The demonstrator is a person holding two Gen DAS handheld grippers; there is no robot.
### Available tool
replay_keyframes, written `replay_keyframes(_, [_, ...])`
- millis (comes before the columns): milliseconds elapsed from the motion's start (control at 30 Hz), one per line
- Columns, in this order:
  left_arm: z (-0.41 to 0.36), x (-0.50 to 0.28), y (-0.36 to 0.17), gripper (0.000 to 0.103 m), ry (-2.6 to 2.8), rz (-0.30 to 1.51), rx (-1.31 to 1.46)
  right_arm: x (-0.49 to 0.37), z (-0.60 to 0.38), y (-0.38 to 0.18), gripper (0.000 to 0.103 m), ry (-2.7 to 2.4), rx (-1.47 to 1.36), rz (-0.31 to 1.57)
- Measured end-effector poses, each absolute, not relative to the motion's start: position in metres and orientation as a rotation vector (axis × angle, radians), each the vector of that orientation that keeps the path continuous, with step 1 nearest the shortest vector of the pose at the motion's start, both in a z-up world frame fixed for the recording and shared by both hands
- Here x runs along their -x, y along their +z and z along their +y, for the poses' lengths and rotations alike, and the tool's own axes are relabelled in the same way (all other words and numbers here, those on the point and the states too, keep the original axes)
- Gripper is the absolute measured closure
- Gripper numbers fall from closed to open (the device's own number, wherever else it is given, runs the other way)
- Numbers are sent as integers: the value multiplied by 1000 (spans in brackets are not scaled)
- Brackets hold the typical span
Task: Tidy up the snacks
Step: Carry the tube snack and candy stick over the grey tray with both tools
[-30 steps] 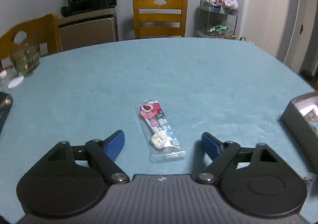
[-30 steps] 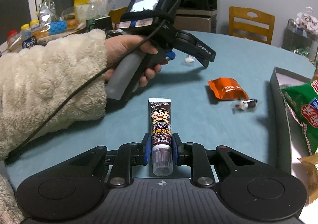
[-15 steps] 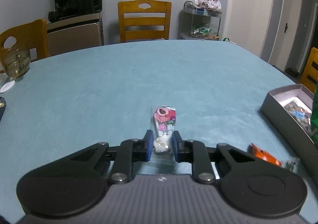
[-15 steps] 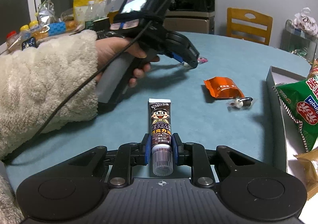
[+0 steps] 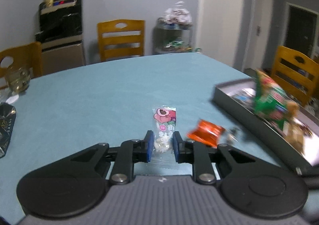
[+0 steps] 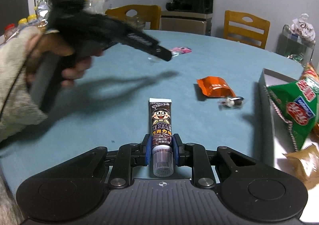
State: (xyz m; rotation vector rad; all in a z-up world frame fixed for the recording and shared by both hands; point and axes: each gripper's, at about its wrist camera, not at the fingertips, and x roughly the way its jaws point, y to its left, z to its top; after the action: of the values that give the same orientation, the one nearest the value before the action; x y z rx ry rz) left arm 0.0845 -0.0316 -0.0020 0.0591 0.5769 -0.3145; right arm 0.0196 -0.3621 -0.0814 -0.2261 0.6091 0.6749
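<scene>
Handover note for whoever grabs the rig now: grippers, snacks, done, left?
Left gripper: shut on the pink candy packet, clear of the table.
Right gripper: shut on the chocolate tube.
On the table: orange pouch, small wrapped candy.
Box: green bag and other snacks inside.
Left: box both held items, then the pouch and candy.

Left gripper [image 5: 161, 144] angling downward, blue pads [image 5: 149, 146] clamping a clear candy packet [image 5: 163, 125], jaws having just been closing on it. Left hand [image 6: 59, 61] wrapping the grip, blurred, fluffy sleeve [image 6: 14, 85] covering the wrist. Right gripper [image 6: 161, 150] tilting down too, jaws pinching a brown tube [image 6: 161, 125] just above its cap.
</scene>
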Motion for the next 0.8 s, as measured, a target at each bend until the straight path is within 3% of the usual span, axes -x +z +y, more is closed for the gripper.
replay_keyframes(467, [-44,10,-31,86,-461,678,-62,-2,-398,-84,75,580,268,584])
replay_keyframes(533, [-47,14,-32,86,-468,677,-65,-4,-396,-84,59,576,275,573])
replay_keyframes(600, [-51,15,-32,86,-469,676,-69,-5,-394,-85,51,574,271,568])
replay_keyframes(733, [-53,13,-34,86,-467,684,-68,-8,-388,-87,51,572,282,550])
replay_keyframes(800, [-53,13,-35,86,-464,685,-70,-7,-388,-88,59,572,282,541])
